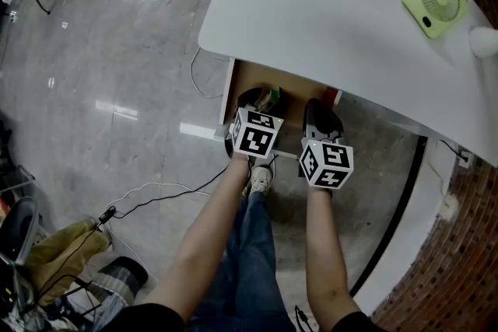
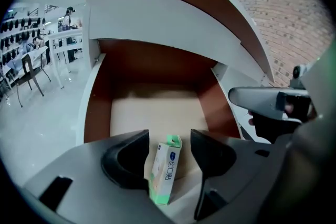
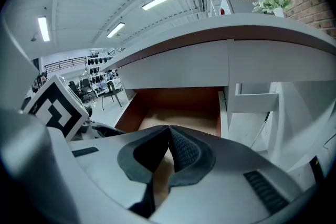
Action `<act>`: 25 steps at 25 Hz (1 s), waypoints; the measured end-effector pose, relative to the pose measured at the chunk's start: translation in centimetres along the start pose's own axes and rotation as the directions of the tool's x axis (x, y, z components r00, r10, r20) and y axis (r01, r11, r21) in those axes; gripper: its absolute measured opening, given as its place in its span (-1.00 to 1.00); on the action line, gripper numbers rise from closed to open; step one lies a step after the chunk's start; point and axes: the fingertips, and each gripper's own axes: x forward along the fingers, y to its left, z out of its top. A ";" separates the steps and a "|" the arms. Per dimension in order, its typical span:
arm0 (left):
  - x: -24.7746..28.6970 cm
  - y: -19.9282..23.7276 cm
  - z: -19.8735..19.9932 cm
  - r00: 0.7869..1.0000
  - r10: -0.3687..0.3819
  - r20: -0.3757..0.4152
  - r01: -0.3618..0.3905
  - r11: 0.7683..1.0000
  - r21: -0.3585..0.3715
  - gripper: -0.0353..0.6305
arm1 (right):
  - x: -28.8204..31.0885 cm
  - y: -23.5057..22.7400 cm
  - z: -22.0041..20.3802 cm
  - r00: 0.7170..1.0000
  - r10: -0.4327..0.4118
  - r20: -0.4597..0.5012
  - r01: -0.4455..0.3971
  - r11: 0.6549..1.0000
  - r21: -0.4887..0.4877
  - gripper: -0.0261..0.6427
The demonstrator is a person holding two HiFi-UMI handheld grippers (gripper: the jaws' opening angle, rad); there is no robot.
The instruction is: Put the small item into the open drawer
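Observation:
Under the white desk the drawer [image 1: 250, 80] stands open, with brown walls [image 2: 97, 107] and a pale floor. A small white and green box [image 2: 165, 168] stands between the jaws of my left gripper [image 2: 169, 152], over the drawer's front. The jaws stand wide: there is a clear gap on the box's right side, and its left edge lies close to the left pad. In the head view the box [image 1: 272, 97] shows as a green spot ahead of the left gripper [image 1: 261, 106]. My right gripper [image 3: 169, 131] is shut and empty, to the right of the left one, and faces the drawer [image 3: 178, 105].
The white desk [image 1: 327, 4] carries a green fan [image 1: 434, 4] and a white object [image 1: 484, 41]. Cables [image 1: 156, 194] run over the grey floor. A bag [image 1: 62, 253] lies at the lower left. The person's legs and shoe [image 1: 261, 181] are below the drawer. A brick wall [image 2: 294, 23] stands to the right.

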 end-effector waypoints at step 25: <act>-30.5 -4.7 19.6 0.873 0.046 0.486 -0.113 0.987 0.110 -0.83 | -19.1 5.0 18.9 0.970 0.002 0.242 0.000 1.000 -0.006 -0.92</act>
